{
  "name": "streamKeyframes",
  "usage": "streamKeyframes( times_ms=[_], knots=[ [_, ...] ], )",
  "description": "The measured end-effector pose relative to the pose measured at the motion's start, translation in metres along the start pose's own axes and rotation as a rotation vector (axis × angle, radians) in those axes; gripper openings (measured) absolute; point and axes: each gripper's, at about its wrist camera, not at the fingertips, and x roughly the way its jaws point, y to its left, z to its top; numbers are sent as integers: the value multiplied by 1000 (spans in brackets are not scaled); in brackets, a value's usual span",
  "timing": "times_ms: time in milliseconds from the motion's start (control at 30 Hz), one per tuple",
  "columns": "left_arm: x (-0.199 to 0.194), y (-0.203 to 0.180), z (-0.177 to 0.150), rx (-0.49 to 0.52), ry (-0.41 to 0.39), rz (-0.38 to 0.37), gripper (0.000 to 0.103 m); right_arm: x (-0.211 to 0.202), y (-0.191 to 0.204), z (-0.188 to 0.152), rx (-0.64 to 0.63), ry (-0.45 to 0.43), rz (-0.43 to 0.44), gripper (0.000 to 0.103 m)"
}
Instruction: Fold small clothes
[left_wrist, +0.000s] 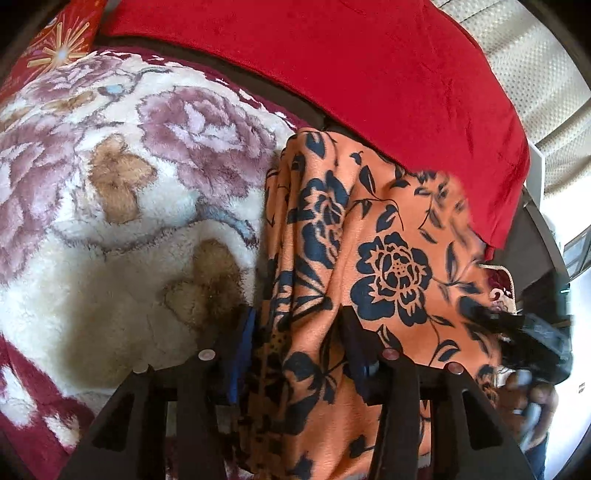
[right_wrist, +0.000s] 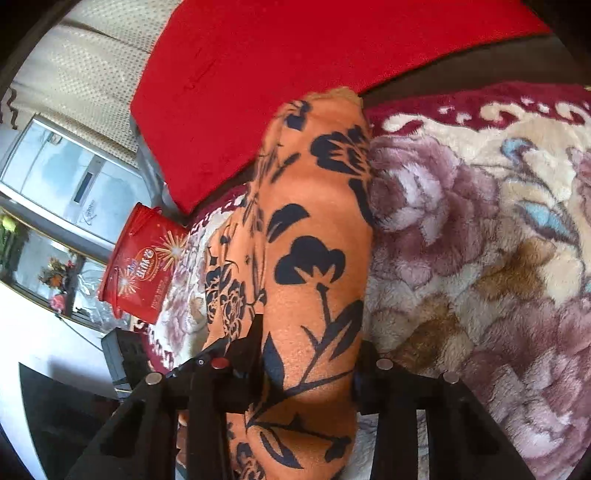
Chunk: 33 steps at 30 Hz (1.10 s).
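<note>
Orange cloth (left_wrist: 369, 236) with a dark blue flower print hangs bunched between both tools, lifted off the blanket (left_wrist: 110, 184) that covers the bed below. The left tool (left_wrist: 295, 332) has its two fingers closed in on a gathered edge of the cloth, with fabric spilling ahead of and to the right of the fingers and draping down past them. The right tool (right_wrist: 310, 354) likewise clamps the cloth (right_wrist: 314, 229) between its fingers; a thick fold runs straight ahead from the grip and ends in a rounded hump beyond the fingertips.

Holding the piece at two points lets it hang and straighten under its own weight, which probably serves to line up the edges before laying it down for a fold. The cloth looks soft and thick, so it likely slumps rather than holding a crease, which may be why both grips stay close to the edge.

Ahead of both tools lies a red cushion (right_wrist: 295, 55). The fleece blanket (right_wrist: 480, 240), cream with mauve roses and a maroon border, sits to the left of the left tool and to the right of the right one. A red box (right_wrist: 144, 266) with gold starbursts stands to the left of the right tool, near a window (right_wrist: 66, 177).

The fold appears not yet made; the cloth is still bunched, not flat.
</note>
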Motion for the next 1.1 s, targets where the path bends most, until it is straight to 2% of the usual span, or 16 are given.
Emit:
streamKeyframes(
  times_ms=[33,100,200,333,400,433,467,500,600,733,800,867,967,1000,1033,1100],
  knots=[
    [2,-4,2,5,-5,11,50,7,-12,-1,36,9,-26,49],
    [-1,-9,-2,38,-22,38,50,10,-34,-4,146,0,74,57],
    [-2,-15,-4,70,-36,68,50,1,-27,-6,135,-6,111,70],
    [-4,-20,-5,79,-42,81,51,-3,-16,2,115,-20,133,75],
    [-3,-20,-4,76,-38,81,52,11,-16,7,121,22,115,75],
    [-3,-20,-4,76,-38,83,52,22,-16,8,109,70,98,71],
    [-4,-21,-4,78,-38,89,52,26,-11,8,62,78,61,56],
    [-3,-22,-3,80,-38,88,52,24,4,7,-13,80,4,47],
    [-17,-28,-5,91,-55,72,51,6,48,13,-144,45,-46,37],
    [-43,-59,-3,139,-117,5,51,-43,76,21,-207,-60,-14,36],
    [-51,-70,-2,140,-141,-38,55,-63,59,23,-165,-88,-3,36],
    [-45,-73,-2,118,-123,-60,73,-72,13,20,-59,-80,2,37],
    [-14,-78,-4,107,-23,-34,73,-53,-86,12,246,-28,40,59],
    [-7,-77,-6,102,-2,-39,73,-51,-110,3,325,-40,90,57],
    [-2,-77,-7,87,10,-53,73,-54,-118,-3,349,-75,179,57],
    [3,-73,-4,44,19,-70,73,-65,-118,-6,328,-118,213,70]
  ],
)
